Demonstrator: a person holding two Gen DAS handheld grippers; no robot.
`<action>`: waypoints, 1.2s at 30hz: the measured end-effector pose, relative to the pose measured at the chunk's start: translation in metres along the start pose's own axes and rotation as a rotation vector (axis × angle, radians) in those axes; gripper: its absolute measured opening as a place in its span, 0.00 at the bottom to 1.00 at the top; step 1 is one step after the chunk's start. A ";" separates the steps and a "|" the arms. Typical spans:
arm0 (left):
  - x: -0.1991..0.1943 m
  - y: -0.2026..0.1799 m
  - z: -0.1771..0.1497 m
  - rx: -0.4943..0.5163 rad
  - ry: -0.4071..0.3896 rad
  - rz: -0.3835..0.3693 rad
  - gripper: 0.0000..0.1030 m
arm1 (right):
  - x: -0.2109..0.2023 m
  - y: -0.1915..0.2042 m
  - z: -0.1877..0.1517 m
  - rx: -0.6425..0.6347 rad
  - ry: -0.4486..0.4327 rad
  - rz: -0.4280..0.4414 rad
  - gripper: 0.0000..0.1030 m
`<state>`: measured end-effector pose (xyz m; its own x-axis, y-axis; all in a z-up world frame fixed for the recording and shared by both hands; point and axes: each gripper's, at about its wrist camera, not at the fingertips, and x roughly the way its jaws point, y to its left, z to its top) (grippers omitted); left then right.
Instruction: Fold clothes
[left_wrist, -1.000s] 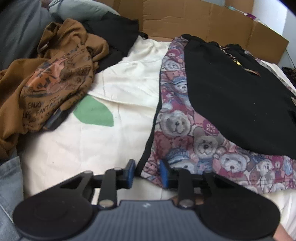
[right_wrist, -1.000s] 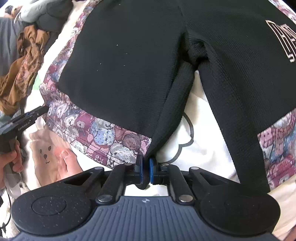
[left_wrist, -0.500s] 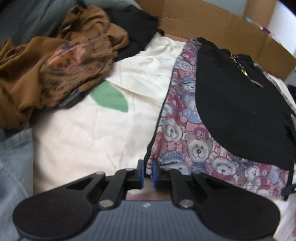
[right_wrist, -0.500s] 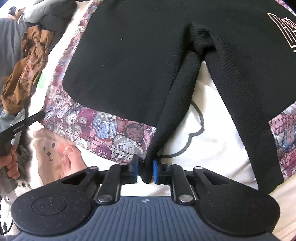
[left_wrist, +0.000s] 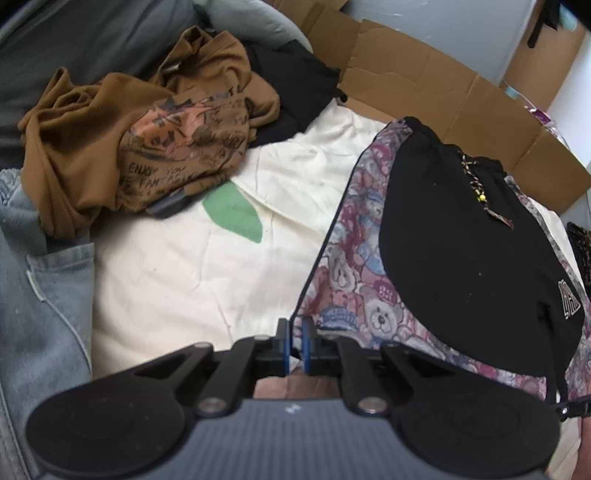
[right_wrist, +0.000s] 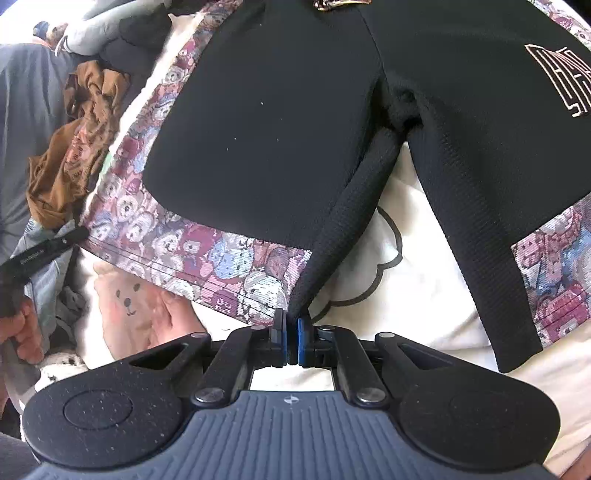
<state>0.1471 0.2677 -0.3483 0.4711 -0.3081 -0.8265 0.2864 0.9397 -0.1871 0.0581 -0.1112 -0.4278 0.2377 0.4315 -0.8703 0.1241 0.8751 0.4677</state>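
The left tongs (left_wrist: 294, 341) are clamped on the bear-print corner of the black shorts (left_wrist: 458, 251); the right tongs (right_wrist: 291, 341) pinch the inner leg hem. The shorts spread toward twelve o'clock on the cream bedsheet (left_wrist: 177, 280) — a brown shirt (left_wrist: 122, 147) crumpled at ten.

We see the left gripper (left_wrist: 294, 341) and right gripper (right_wrist: 291, 341), both alike: matte black linkage arms with silver pivot screws, two round black discs, a ribbed grey-blue body bearing a small white mark, and blue pads (right_wrist: 301, 341) lining the slim black fingers
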 end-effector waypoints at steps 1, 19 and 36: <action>0.000 0.000 0.000 0.006 0.003 0.001 0.06 | -0.002 -0.002 -0.001 0.006 -0.002 0.002 0.03; 0.033 0.009 -0.007 0.030 0.072 0.031 0.07 | -0.004 0.001 0.012 0.047 -0.035 -0.070 0.42; 0.050 0.013 -0.013 0.044 0.082 0.036 0.07 | 0.024 -0.003 -0.001 0.140 -0.061 -0.036 0.41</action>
<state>0.1638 0.2668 -0.3994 0.4124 -0.2598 -0.8732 0.3077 0.9419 -0.1349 0.0621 -0.1033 -0.4505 0.2878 0.3825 -0.8780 0.2653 0.8491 0.4569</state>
